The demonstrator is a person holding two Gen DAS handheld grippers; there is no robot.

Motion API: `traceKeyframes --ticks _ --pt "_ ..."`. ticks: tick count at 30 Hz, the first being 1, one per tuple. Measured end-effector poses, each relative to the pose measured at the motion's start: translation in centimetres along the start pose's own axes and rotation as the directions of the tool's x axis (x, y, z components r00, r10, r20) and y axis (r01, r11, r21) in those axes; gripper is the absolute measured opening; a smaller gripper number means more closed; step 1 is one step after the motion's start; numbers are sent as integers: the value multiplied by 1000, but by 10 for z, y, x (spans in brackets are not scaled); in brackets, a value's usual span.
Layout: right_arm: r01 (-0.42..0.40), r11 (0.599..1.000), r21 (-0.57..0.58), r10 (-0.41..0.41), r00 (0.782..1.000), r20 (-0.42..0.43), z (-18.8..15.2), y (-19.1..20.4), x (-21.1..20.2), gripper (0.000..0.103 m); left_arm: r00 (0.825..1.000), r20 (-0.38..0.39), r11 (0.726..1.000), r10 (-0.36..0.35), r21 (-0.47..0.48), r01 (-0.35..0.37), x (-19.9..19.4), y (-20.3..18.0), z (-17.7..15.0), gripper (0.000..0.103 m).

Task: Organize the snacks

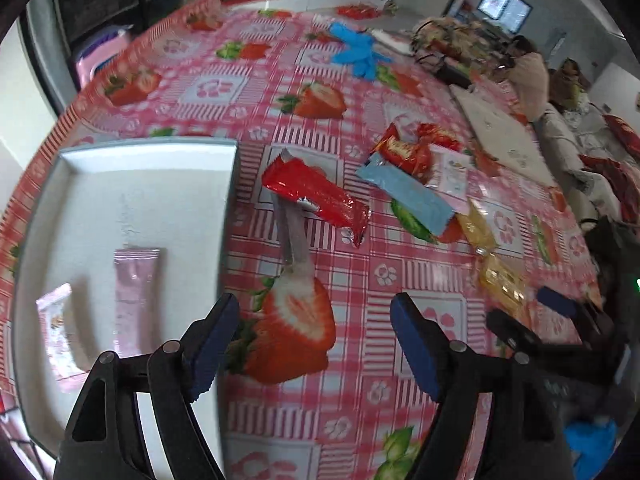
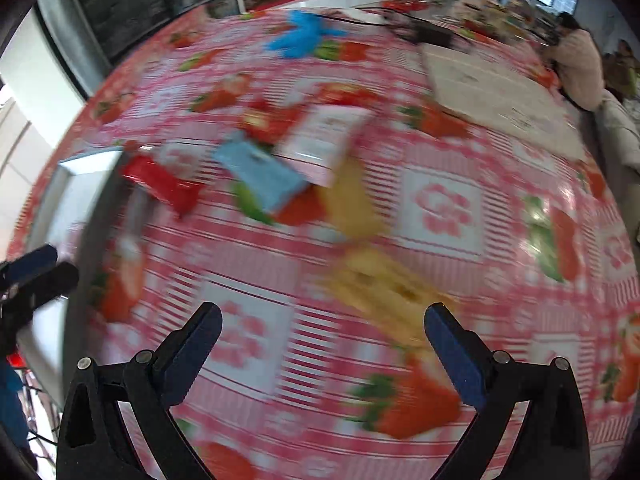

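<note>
the left gripper point(image 1: 316, 344) hung over the strawberry-print tablecloth point(image 1: 400, 280) with its blue pads spread apart and nothing between them, just right of the white tray point(image 1: 140, 184). the right gripper point(image 2: 322, 348) stood wide open and empty too, over the cloth, with a blurred yellow packet point(image 2: 384, 284) lying just beyond its right pad. in the tray, on the near side, lay a pink stick sachet point(image 1: 134, 292) and, left of it, a pale pink packet point(image 1: 60, 332). out on the cloth, just past the tray's right edge, a red wrapper point(image 1: 320, 196) lay across a silvery stick point(image 1: 292, 236). farther right sat a loose heap: a light blue bar point(image 1: 404, 192), a red and orange packet point(image 1: 408, 152), a white and pink packet point(image 1: 454, 174) and two yellow packets point(image 1: 478, 228). blue gloves point(image 1: 358, 52) lay at the far side of the table.
</note>
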State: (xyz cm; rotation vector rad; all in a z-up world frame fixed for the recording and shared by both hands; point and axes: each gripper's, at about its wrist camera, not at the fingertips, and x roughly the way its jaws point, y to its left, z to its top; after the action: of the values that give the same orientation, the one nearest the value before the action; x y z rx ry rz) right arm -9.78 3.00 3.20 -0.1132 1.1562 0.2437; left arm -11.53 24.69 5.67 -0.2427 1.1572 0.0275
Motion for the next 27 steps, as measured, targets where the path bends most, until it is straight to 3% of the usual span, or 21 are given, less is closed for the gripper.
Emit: traceKeyframes --ticks 3,9,12,15,19,20,21,22,23,24,27 --pt "11 1000 12 -12 1000 7 -10 -20 0 102 997 -9 997 71 -29 -71 23 -7 10 81" --pt "5 1000 -14 -4 1000 24 -7 -30 6 102 988 -56 987 144 -64 -148 55 -12 20 81" --pt "-20 999 -44 21 1000 17 0 -26 16 102 979 -32 978 202 -43 -203 59 -17 23 84" --pt "-19 996 -84 19 1000 9 2 -20 25 102 978 -4 977 209 -50 -209 63 -14 29 90" --pt "-2 992 -129 1 1000 -4 4 -13 36 102 977 34 977 209 -36 -208 66 -20 31 87" --pt "1 991 -131 -1 1000 2 4 -12 35 100 978 44 979 202 -27 -201 65 -21 29 81" --pt "4 992 -126 -3 1000 11 5 -13 34 92 980 54 982 190 -11 -190 62 -25 27 66" --pt "8 993 -117 -5 1000 24 5 -14 30 77 983 61 985 172 5 -173 60 -28 25 59" --pt "10 994 -107 -7 1000 27 6 -17 28 71 984 65 986 164 20 -165 59 -32 24 41" --pt "5 995 -97 -3 1000 24 6 -19 28 67 985 66 986 158 42 -161 58 -37 21 29" --pt "2 998 -64 0 1000 29 2 -27 23 58 991 60 989 119 78 -123 52 -46 3 23"
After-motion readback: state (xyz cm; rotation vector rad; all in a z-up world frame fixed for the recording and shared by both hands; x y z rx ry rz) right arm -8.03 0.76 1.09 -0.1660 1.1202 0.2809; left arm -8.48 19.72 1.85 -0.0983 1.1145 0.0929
